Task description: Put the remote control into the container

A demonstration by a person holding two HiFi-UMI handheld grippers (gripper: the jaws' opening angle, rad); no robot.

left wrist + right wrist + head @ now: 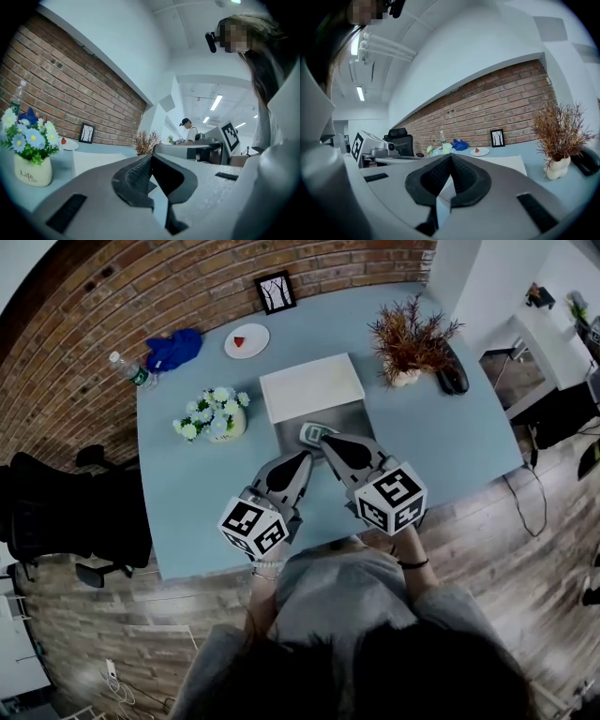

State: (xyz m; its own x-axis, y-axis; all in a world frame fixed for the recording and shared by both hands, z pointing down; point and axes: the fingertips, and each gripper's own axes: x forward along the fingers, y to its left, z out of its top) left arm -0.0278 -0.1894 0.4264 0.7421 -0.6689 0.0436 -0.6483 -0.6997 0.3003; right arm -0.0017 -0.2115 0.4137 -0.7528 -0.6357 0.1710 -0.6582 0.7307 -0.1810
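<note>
The remote control (pixel 315 434), pale grey with a small greenish panel, lies at the near left of the grey container (pixel 345 418) in the head view. A white lid (pixel 311 387) lies just beyond the container. My right gripper (pixel 325 441) is shut, with its tip at the remote's near edge and nothing between its pads (pixel 446 174). My left gripper (pixel 307 457) is also shut and empty, its tip just short of the remote, close beside the right one. Neither gripper view shows the remote.
A white pot of flowers (pixel 214 416) stands left of the container. A dried plant (pixel 408 338) and a black object (pixel 453 371) stand at the back right. A plate (pixel 247 340), picture frame (pixel 276 292), blue cloth (pixel 174 348) and bottle (pixel 131 369) line the far edge.
</note>
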